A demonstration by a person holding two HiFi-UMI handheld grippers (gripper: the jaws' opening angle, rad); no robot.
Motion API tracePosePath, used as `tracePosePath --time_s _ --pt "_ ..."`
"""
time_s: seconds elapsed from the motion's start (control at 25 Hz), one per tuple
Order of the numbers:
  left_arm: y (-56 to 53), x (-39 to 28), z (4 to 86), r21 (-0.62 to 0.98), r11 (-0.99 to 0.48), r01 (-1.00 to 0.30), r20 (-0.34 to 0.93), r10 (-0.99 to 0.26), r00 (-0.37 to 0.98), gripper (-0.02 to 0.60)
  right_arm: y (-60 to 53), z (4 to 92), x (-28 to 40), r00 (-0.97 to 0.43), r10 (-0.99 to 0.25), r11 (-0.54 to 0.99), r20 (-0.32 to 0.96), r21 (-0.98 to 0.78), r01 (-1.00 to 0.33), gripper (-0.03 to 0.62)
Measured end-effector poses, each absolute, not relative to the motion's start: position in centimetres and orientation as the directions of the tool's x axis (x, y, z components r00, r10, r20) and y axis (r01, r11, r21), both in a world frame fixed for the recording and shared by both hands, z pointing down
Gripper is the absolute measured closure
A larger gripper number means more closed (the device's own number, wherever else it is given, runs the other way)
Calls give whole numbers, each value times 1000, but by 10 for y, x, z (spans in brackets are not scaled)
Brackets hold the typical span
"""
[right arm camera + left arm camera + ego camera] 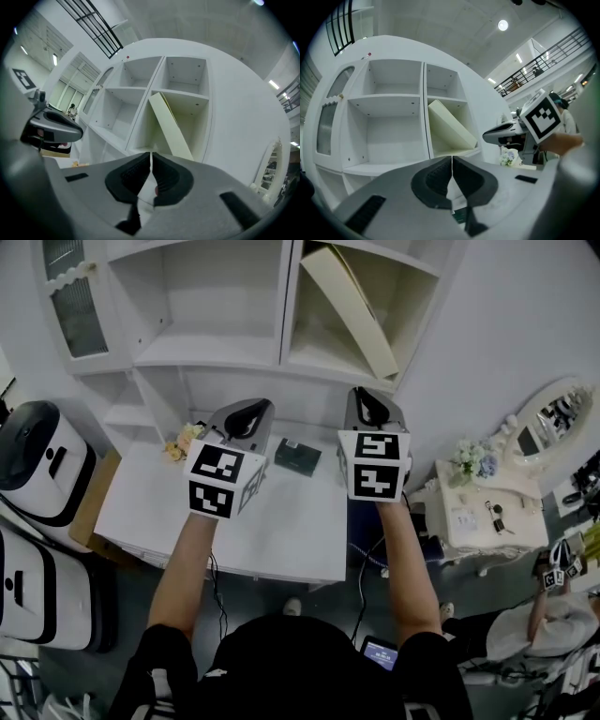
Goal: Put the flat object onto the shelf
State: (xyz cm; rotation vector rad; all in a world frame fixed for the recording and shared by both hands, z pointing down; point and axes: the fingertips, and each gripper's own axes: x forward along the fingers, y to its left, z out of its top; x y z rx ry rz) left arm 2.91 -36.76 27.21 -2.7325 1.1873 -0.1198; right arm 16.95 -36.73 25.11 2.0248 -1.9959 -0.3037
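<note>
**Flat board** (352, 313): one, leaning tilted in the right compartment of the shelf (220, 351), ahead of and above both tongs. The placing is looking done, with only backing away seeming to be left.

**Left tongs** (452, 173): one, sitting clenched, grasping nothing.

**Right tongs** (151, 176): one, sitting clenched, grasping nothing.

**Dark slab** (298, 457): one, lying on the worktop (281, 531) between the two tongs.

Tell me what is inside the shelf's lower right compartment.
A cream flat board leans diagonally inside the lower right compartment, with its upper end to the left and its lower end to the right. Nothing else shows there. The corner behind the board is covered.
</note>
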Motion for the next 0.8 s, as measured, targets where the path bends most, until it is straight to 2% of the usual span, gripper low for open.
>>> tracePosePath --time_s 0.48,0.8 --pt "-331 4 293 -146 -685 -714 41 -725 687 574 -325 284 148 22 -993 16 119 302 -953 594" --pt "-310 -13 303 -129 -695 -707 53 -717 695 574 -298 294 129 -1 -995 28 101 272 -962 595"
